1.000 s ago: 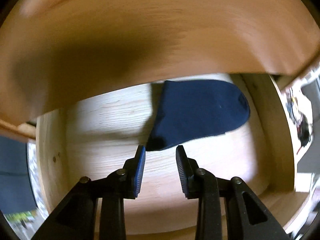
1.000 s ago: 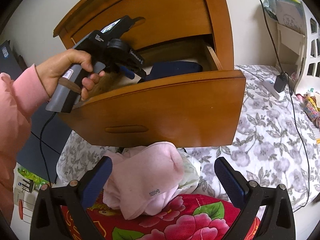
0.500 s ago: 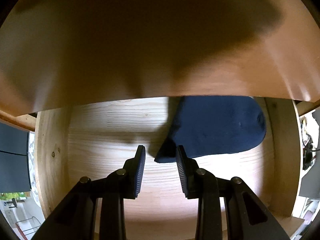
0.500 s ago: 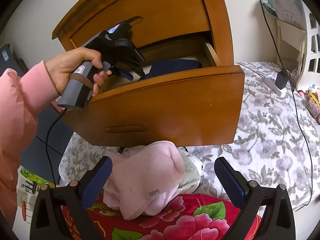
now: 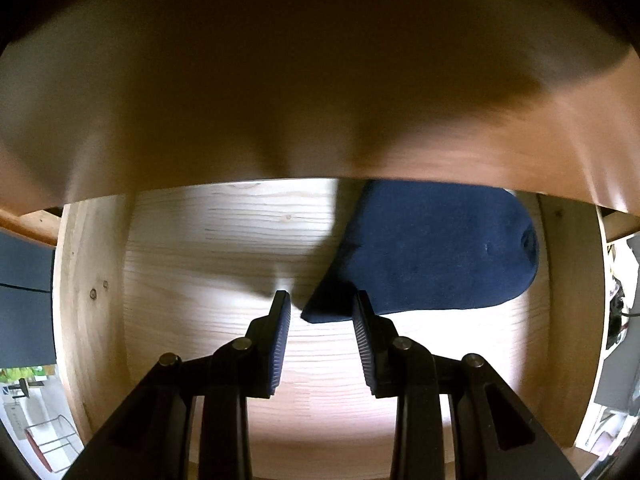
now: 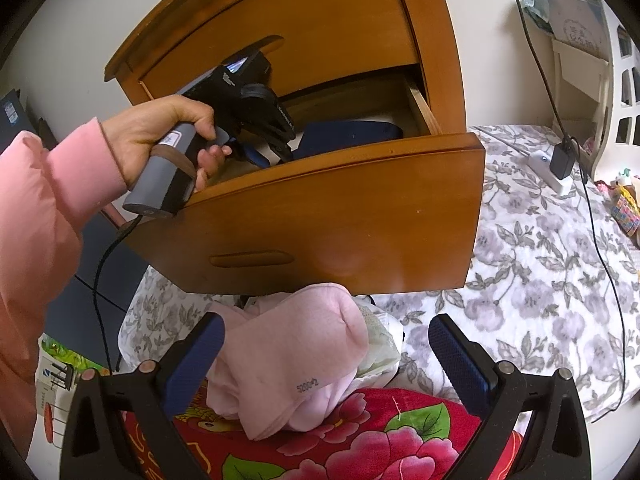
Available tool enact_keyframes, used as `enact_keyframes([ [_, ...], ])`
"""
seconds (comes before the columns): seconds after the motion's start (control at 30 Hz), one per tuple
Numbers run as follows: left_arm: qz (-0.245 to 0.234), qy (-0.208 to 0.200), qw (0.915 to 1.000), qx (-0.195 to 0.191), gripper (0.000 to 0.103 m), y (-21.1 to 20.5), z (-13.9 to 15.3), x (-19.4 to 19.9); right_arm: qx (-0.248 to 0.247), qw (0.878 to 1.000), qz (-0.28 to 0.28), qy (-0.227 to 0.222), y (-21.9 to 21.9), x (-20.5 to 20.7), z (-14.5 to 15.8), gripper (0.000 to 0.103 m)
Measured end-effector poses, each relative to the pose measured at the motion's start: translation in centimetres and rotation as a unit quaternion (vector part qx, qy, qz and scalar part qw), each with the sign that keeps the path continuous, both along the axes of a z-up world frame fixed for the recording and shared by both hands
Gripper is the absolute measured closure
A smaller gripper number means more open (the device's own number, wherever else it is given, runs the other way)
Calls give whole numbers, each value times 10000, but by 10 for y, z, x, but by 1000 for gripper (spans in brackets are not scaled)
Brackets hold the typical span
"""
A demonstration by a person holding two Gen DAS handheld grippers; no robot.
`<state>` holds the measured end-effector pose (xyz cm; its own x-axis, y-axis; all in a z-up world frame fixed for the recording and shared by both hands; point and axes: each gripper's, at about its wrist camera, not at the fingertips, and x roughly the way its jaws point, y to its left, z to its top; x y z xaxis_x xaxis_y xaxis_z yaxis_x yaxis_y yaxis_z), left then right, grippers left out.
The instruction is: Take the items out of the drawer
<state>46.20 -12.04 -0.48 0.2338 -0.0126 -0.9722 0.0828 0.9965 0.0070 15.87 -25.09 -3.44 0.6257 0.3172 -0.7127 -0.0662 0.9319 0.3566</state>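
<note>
A navy blue sock (image 5: 432,252) lies flat on the pale wood floor of the open drawer (image 5: 208,248); its near corner sits between the tips of my left gripper (image 5: 320,304), which is open. In the right wrist view the hand-held left gripper (image 6: 276,148) dips into the drawer (image 6: 340,216) beside the navy sock (image 6: 352,136). My right gripper (image 6: 326,328) hangs open below the drawer front, above a pink sock (image 6: 292,364) that lies on other laundry.
The upper cabinet front (image 5: 320,80) overhangs the drawer closely. Below the drawer lie a white garment (image 6: 380,348) and a red floral cloth (image 6: 360,440). A floral bedsheet (image 6: 540,260) with a charger and cable (image 6: 560,160) spreads to the right. A pink sleeve (image 6: 36,220) fills the left.
My left gripper has pushed deeper into the drawer and down, so the navy sock's corner now sits between its open tips. The right gripper has stayed put.
</note>
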Motion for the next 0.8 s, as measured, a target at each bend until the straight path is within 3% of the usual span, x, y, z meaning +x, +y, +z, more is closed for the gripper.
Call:
enact_keyframes([
  [0.3, 175, -28, 9997, -156, 71, 4, -8, 5, 18, 10000, -15, -25, -2, -1, 1, 0],
  [0.37, 173, -14, 9997, -143, 75, 5, -11, 6, 24, 10000, -16, -25, -2, 0, 1, 0],
  [0.43, 179, 54, 9998, -123, 90, 6, -14, 8, 28, 10000, -13, -27, -2, 0, 1, 0],
  [0.47, 183, 65, 9998, -108, 92, 6, -14, 9, 28, 10000, -14, -28, -2, 0, 1, 0],
  [0.8, 180, -102, 9997, -140, 97, 10, -26, 9, 27, 10000, -37, -24, -3, -1, 1, 0],
])
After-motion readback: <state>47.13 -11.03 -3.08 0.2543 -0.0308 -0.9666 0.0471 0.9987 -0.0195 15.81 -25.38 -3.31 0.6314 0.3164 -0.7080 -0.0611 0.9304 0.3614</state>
